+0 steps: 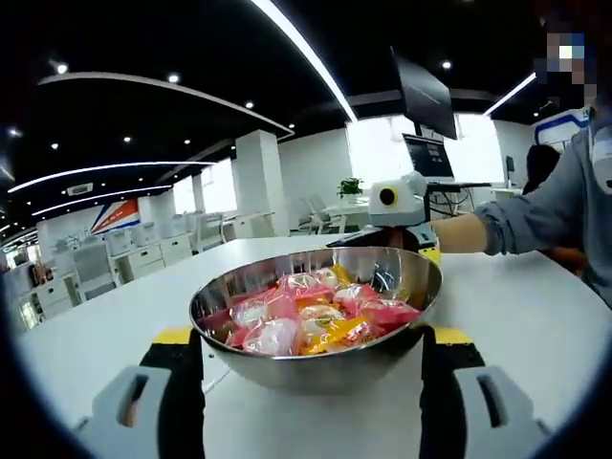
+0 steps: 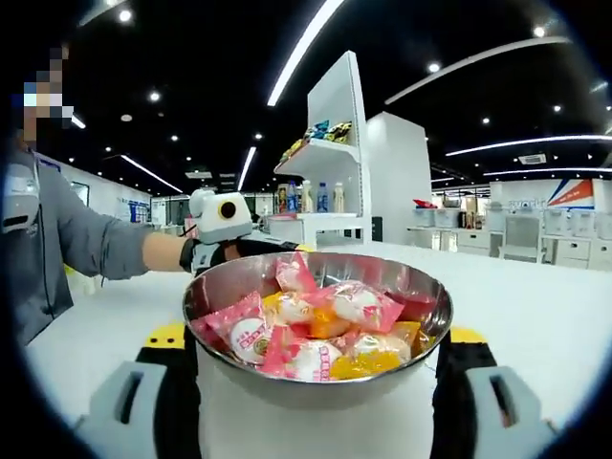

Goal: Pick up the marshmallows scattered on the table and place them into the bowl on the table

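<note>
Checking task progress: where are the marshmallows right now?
The wrapped marshmallows are piled in the steel bowl on the white table, between each hand-held gripper's jaws in both views.

The bowl [image 1: 287, 368] is showing a shiny silver colour. The marshmallows [image 1: 311, 316] inside are wearing pink, yellow and orange wrappers with white centres. The table [image 1: 535, 316] is looking white. The person's sleeve [image 2: 91, 239] is appearing grey.
</note>
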A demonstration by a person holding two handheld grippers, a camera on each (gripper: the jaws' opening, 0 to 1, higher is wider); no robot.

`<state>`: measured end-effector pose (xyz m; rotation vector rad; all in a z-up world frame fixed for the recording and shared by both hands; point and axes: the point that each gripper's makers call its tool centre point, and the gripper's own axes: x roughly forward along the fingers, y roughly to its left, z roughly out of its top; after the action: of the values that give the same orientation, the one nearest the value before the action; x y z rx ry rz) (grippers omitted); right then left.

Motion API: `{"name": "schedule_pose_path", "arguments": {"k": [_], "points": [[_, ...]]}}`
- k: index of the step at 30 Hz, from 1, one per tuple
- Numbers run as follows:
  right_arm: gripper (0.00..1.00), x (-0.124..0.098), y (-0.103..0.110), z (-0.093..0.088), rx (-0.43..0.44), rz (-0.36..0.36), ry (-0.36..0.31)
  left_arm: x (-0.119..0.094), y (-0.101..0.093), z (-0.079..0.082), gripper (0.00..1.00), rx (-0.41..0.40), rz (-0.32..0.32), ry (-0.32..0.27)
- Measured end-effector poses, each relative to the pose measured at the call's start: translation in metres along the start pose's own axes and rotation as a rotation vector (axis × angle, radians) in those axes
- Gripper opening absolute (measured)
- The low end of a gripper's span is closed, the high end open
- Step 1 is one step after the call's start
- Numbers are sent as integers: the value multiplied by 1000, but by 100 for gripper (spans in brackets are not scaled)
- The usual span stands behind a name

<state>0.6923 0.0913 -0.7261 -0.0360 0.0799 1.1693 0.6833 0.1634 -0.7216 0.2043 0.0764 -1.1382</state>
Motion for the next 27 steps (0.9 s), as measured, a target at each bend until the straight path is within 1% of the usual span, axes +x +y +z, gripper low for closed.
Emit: {"name": "schedule_pose_path", "arguments": {"k": [2,5,8,11,12,15,16,17,18,19,20,21,22,23,24,25,26,27], "points": [[97,0,0,-2,0,0,9,0,-1,-4,94,-2,0,2],[97,0,4,-5,-21,-3,15,-5,-3,-7,94,10,-4,-63],[97,2,6,-4,-49,-4,4,-8,-1,-10,94,9,0,-81],[97,3,5,-5,-42,-3,-8,-8,-5,-6,94,-1,8,-107],[97,3,5,-4,-41,-4,-11,-7,-3,-6,95,-1,11,-109],[97,3,4,-4,-33,-6,-20,-7,-7,-5,95,-20,16,-110],[97,2,4,-5,-19,-6,-14,-8,-9,-9,94,-49,7,-90],[97,1,7,-14,27,-4,34,-9,-12,-16,92,-73,5,-53],[97,-2,1,-25,28,-31,92,-11,-10,-18,90,-75,19,-53],[97,-5,-2,-33,12,-49,128,-13,-8,-21,90,-76,26,-45],[97,-8,-3,-38,5,-58,148,-15,-7,-24,90,-71,34,-32],[97,-13,0,-40,9,-57,142,-21,-7,-24,90,-71,44,-36],[97,-22,1,-41,20,-65,137,-26,-7,-20,90,-80,56,-59],[97,-28,1,-38,29,-84,115,-32,-8,-16,92,-90,63,-67],[97,-35,0,-32,33,-110,90,-37,-7,-11,93,-115,87,-87],[97,-42,1,-28,36,-134,73,-43,-4,-10,95,-144,122,-91],[97,-49,2,-25,35,-159,70,-50,-3,-11,95,-150,154,-60],[97,-55,5,-24,28,-176,86,-56,-6,-9,95,-132,172,-49]]}}
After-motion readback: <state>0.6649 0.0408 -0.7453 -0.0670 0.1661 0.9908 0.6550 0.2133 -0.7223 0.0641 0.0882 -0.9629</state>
